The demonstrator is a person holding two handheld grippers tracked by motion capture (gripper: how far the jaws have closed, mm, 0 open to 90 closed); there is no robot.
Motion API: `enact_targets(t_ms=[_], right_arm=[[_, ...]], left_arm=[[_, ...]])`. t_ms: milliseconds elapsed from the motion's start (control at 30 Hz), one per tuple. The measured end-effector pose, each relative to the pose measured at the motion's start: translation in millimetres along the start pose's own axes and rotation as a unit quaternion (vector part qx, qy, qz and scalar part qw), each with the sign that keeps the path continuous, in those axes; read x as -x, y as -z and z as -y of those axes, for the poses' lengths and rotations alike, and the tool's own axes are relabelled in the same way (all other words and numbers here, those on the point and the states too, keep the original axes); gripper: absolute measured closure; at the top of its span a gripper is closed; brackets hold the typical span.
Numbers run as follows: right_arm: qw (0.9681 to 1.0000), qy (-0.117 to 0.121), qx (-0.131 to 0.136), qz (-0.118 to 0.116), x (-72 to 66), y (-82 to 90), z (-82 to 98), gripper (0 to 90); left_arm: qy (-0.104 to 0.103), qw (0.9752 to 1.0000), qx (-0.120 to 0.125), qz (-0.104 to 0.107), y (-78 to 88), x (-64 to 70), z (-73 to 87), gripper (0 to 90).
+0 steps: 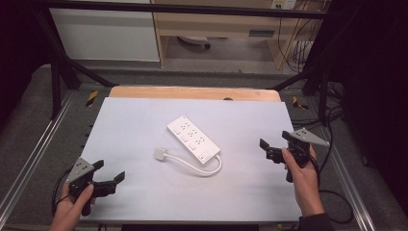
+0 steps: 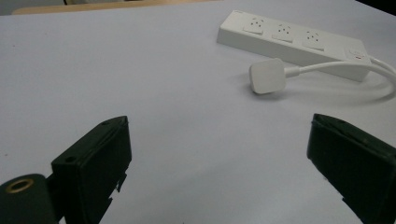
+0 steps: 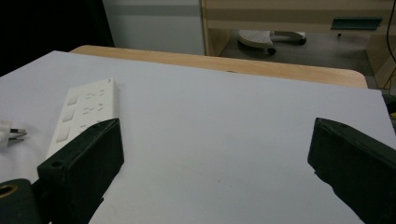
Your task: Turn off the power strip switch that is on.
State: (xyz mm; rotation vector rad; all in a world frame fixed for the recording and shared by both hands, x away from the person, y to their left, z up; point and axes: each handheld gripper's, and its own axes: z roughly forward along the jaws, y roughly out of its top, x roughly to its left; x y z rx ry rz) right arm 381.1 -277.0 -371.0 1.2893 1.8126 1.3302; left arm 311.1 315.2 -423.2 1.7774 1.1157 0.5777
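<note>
Both grippers sit released, jaws spread wide and holding nothing: the left gripper (image 1: pixel 109 171) at the near left corner of the white table (image 1: pixel 144 120), the right gripper (image 1: pixel 275 143) near its right edge. Between them, mid-table and well apart from both, lies a white power strip (image 1: pixel 193 139), its cord (image 1: pixel 208 169) looping round to the plug (image 1: pixel 160 154) beside it.

a pale sheet (image 1: pixel 144 192) covers a wooden table (image 1: pixel 192 93) inside a black metal frame (image 1: pixel 57 57). grey carpet floor (image 1: pixel 29 110) surrounds it. beyond stand a white cabinet (image 1: pixel 106 33) and a light wooden desk (image 1: pixel 216 21), cables (image 1: pixel 300 48) hanging at right.
</note>
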Motion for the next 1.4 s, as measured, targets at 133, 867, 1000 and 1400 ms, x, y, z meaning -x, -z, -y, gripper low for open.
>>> enact_targets(t_ms=[133,867,1000,1400], right_arm=[[1.0000,-0.005,-0.003,0.006,5.8,5.3,8.0,4.1],[0.9993,-0.014,-0.034,0.003,5.7,3.5,58.2,4.2],[0.9990,-0.012,-0.042,0.000,3.6,0.9,63.1,4.0],[0.9951,0.009,-0.097,-0.016,-16.2,-23.7,74.4,3.2]], left_arm=[[0.001,1.0000,0.000,0.000,0.1,0.0,0.0,6.5],[-0.002,1.0000,0.001,0.003,0.3,0.7,-0.1,6.5],[-0.002,1.0000,0.000,0.003,0.3,1.1,-0.2,6.5],[-0.003,1.0000,-0.001,0.007,-1.3,2.8,-0.9,6.5]])
